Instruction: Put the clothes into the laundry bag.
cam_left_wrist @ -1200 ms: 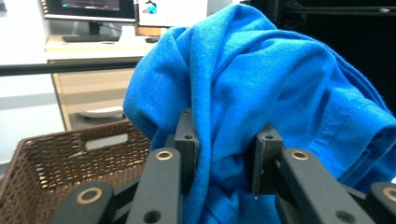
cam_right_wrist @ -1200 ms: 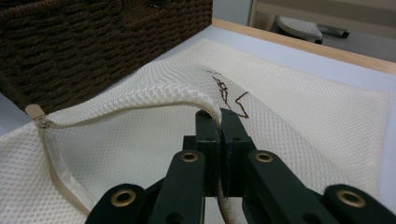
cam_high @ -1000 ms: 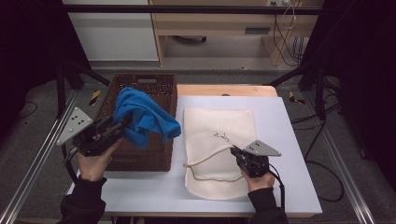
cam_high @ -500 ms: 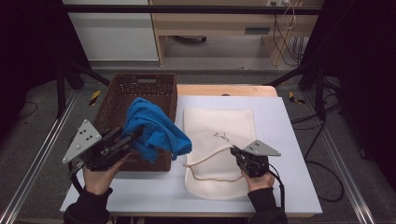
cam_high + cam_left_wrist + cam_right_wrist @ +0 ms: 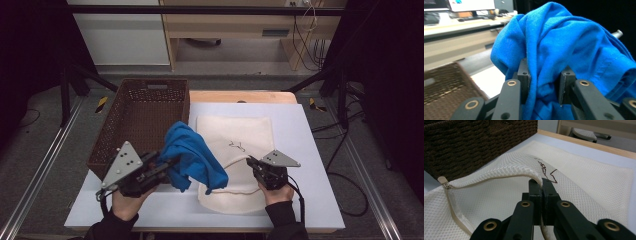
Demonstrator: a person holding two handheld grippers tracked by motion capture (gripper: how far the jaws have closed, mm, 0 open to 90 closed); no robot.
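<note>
A blue cloth point(image 5: 192, 156) hangs bunched from my left gripper point(image 5: 169, 163), whose jaws are shut on its folds point(image 5: 544, 75). The blue cloth point(image 5: 574, 45) droops over the left edge of a cream mesh laundry bag point(image 5: 245, 131) lying flat on the table. My right gripper point(image 5: 251, 162) is shut on the upper lip of the bag's zipped opening and lifts it. In the right gripper view the gripper point(image 5: 541, 183) pinches the mesh bag point(image 5: 589, 182) beside a dark embroidered mark. The zipper pull point(image 5: 443, 181) lies at the left.
A dark brown wicker basket point(image 5: 140, 117) stands at the table's left, and its wall point(image 5: 474, 142) rises just beyond the bag. The white tabletop point(image 5: 310, 150) is bare to the right of the bag. A wooden strip point(image 5: 240, 96) runs along the far edge.
My left gripper has carried the blue cloth out from over the basket, rightward and nearer the front, so it now overhangs the bag's left side. The right gripper has stayed put.
</note>
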